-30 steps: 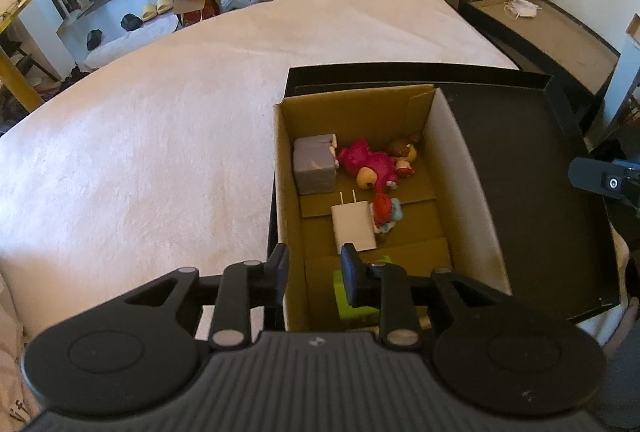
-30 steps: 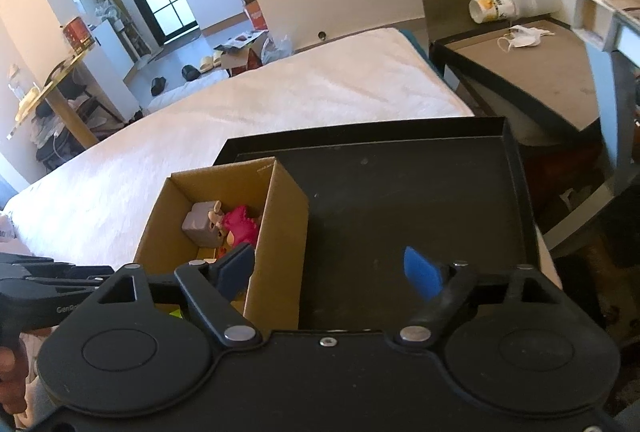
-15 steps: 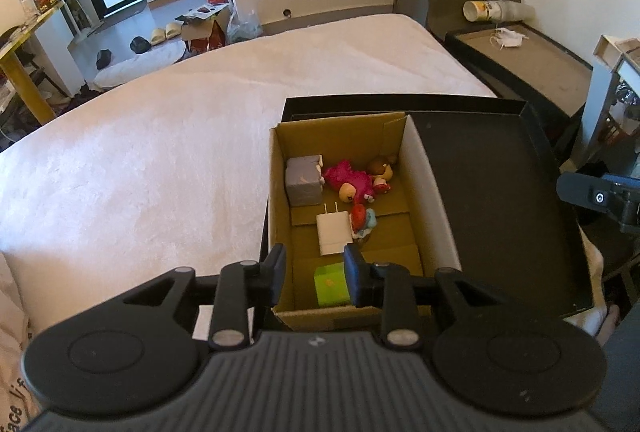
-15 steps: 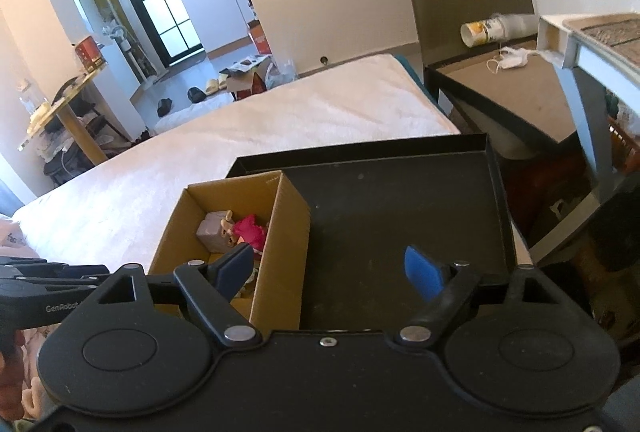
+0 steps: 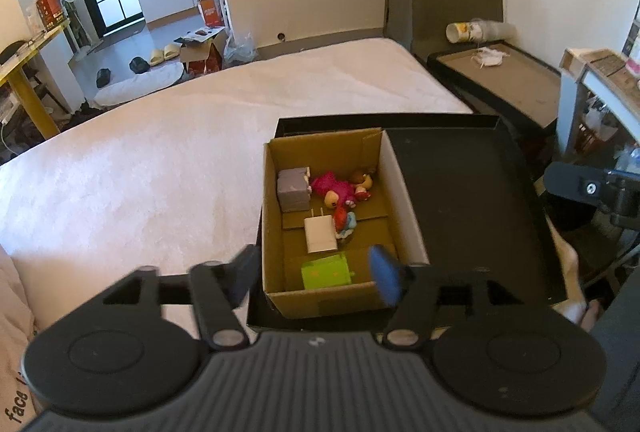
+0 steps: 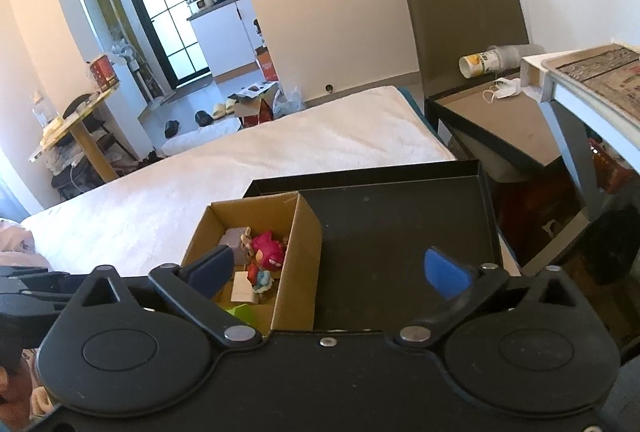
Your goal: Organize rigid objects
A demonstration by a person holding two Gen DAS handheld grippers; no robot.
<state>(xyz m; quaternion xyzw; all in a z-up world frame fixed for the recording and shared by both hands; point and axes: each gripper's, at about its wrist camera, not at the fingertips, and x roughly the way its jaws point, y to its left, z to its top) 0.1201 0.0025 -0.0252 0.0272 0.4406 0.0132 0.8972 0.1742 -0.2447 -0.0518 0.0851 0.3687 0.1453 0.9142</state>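
- Two grippers are in my views, and both have their jaws spread wide with nothing between them: my left gripper [image 5: 316,272] at the bottom of its frame and my right gripper [image 6: 328,272] at the bottom of its own.
- I see smooth blue pads [image 6: 444,272] on the black plastic fingers.
- A brown cardboard box [image 5: 404,200] with its top open sits in the middle of my left view, inside the left part of a flat black tray [image 5: 472,200].
- The tray rests on a soft, fuzzy white bed [image 5: 140,168].
- Inside the box, at the back, I see a gray block [image 5: 294,188] and, just beside it, a pink plush toy [image 5: 334,186].
- A flat white charger [image 5: 319,234] with two prongs lies in the middle, touching a small red and blue toy [image 5: 345,222].
- A bright green cube [image 5: 326,270] sits at the front of the box.
- A paper cup [image 6: 480,62] lies on its side at the upper right.
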